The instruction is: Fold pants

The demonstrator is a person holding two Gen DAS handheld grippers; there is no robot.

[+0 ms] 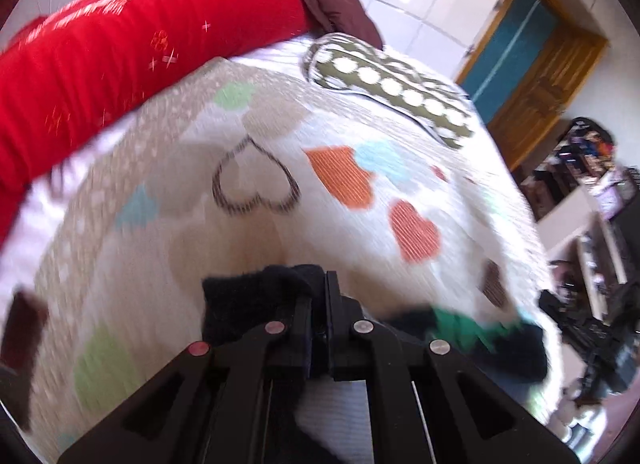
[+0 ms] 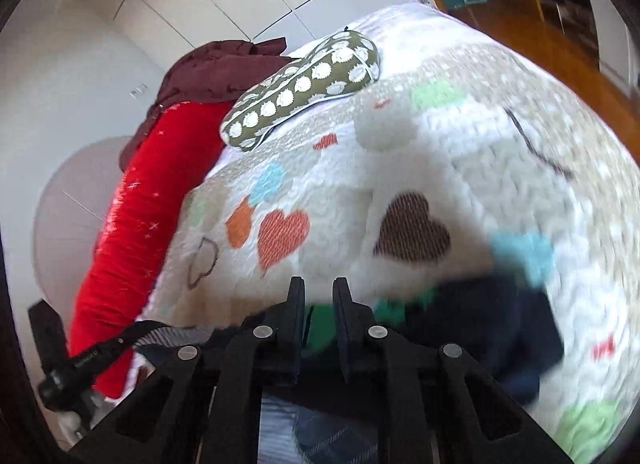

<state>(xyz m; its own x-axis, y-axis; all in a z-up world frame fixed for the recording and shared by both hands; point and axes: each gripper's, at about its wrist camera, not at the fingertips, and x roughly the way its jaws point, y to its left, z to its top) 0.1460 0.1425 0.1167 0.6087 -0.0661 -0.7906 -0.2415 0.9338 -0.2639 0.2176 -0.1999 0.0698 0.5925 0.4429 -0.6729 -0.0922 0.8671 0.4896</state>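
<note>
Folding is at an early stage. Left tongs (image 1: pixel 318 296) are clenched on dark pants (image 1: pixel 248 304) fabric above the bed (image 1: pixel 180 168). Right tongs (image 2: pixel 318 300) stand slightly apart, gripping nothing visible. Dark and green cloth remains bunched on the bed.

Both wrist cameras look steeply down along their tongs, close over the bedspread (image 1: pixel 248 264), sharing the dotted pillow (image 2: pixel 304 84).

Dark navy pants (image 1: pixel 256 304) with green patch, bunched on the heart-patterned bedspread (image 1: pixel 360 112).
</note>
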